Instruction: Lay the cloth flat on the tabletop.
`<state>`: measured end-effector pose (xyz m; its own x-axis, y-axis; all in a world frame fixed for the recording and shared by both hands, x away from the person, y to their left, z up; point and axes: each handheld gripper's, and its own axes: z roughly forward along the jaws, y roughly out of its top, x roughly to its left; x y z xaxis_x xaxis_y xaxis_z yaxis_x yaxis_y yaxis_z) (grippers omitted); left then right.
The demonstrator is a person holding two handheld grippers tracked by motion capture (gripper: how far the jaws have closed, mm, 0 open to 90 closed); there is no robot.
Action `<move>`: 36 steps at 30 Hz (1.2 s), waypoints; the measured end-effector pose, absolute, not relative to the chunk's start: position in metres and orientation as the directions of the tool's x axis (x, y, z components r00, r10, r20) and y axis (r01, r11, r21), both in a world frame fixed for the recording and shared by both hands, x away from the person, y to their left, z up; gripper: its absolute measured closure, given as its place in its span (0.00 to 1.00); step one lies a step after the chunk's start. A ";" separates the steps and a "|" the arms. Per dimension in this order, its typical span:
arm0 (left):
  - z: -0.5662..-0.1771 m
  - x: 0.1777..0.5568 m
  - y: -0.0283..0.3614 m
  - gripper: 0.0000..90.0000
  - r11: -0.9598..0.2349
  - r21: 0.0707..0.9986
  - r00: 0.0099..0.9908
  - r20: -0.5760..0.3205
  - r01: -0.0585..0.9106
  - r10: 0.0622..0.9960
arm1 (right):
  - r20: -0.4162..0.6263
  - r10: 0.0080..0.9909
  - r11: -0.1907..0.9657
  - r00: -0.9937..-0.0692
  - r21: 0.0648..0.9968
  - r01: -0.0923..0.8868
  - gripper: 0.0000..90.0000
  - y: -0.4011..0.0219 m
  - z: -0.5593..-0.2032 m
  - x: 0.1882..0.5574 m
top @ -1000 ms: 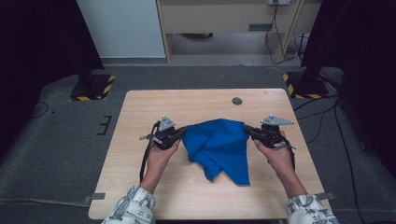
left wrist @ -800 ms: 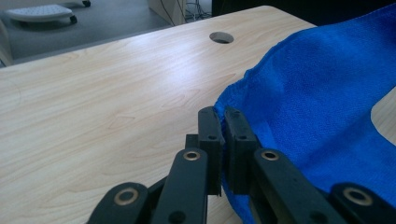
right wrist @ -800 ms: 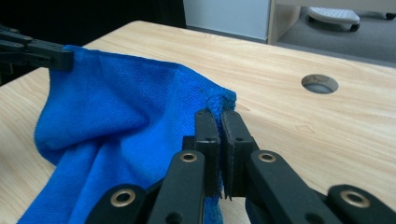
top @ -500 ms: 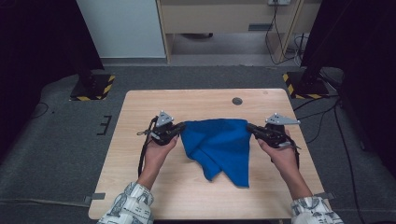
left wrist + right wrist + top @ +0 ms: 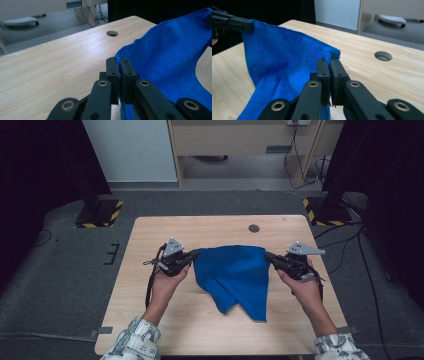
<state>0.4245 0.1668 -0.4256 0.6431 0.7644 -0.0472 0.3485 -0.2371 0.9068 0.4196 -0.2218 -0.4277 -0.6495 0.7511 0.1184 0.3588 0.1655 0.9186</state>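
Soft blue microfibre cloth strung between left gripper and right gripper, each pinching a top corner; upper edge taut across pale wooden table, rest hanging towards the near edge.

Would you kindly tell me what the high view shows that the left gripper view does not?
High view: both hands, the right gripper shut on the blue microfibre cloth, and the cloth's lower part trailing on the light wooden table. Left gripper view: the left gripper pinching the cloth's hemmed corner up close. Both: cloth, table, the round cable hole.
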 end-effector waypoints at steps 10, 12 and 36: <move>-0.421 0.425 0.172 0.96 -0.223 0.909 0.633 -0.055 0.351 0.772 | 0.107 0.751 0.169 -0.652 0.923 0.346 0.97 -0.222 -0.421 0.419; -0.421 0.425 0.173 0.96 -0.229 0.909 0.634 -0.050 0.350 0.772 | 0.108 0.751 0.169 -0.652 0.923 0.347 0.97 -0.222 -0.421 0.419; -0.403 0.400 0.178 0.96 -0.239 0.918 0.660 -0.032 0.317 0.751 | 0.102 0.730 0.155 -0.675 0.938 0.310 0.97 -0.228 -0.408 0.397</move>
